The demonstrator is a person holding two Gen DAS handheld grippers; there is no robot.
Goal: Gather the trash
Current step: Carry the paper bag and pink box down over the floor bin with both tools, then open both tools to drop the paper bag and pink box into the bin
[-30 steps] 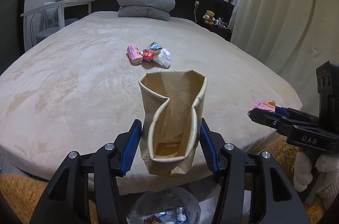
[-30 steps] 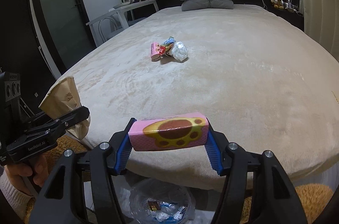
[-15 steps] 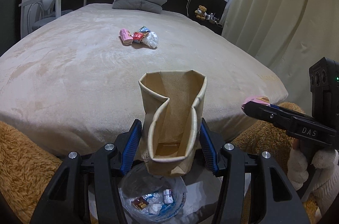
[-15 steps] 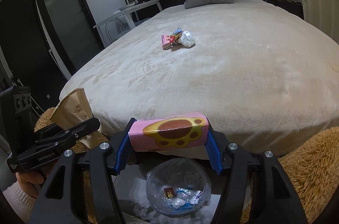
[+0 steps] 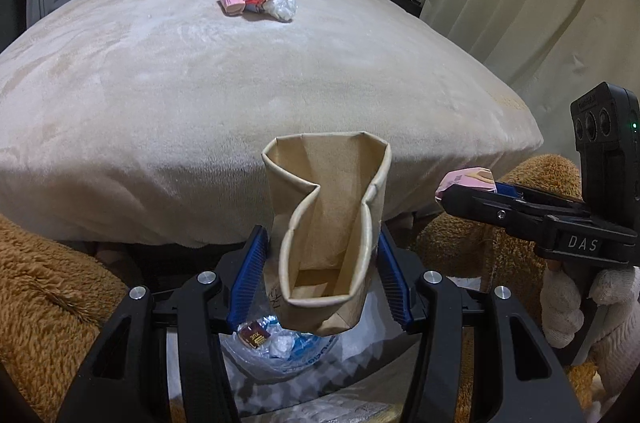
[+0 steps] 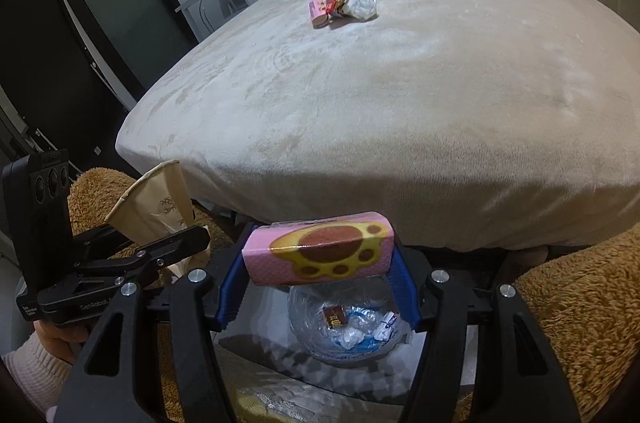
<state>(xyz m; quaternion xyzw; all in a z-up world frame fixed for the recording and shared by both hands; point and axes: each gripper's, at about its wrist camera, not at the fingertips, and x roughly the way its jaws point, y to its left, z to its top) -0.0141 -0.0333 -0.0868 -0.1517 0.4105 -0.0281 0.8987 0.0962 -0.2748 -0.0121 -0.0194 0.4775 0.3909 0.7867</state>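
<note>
2 loads hang above the clear bin bag (image 6: 346, 327): the left gripper (image 5: 322, 277) clenches a crushed paper cup (image 5: 326, 235), the right gripper (image 6: 318, 281) clamps a pink tissue pack (image 6: 318, 253) crosswise, the bag directly beneath both.

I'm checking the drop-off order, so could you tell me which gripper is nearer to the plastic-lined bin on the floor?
Hard to separate. The right gripper holds the pink pack over the bin; the left gripper holds the crushed paper cup over its edge.
</note>
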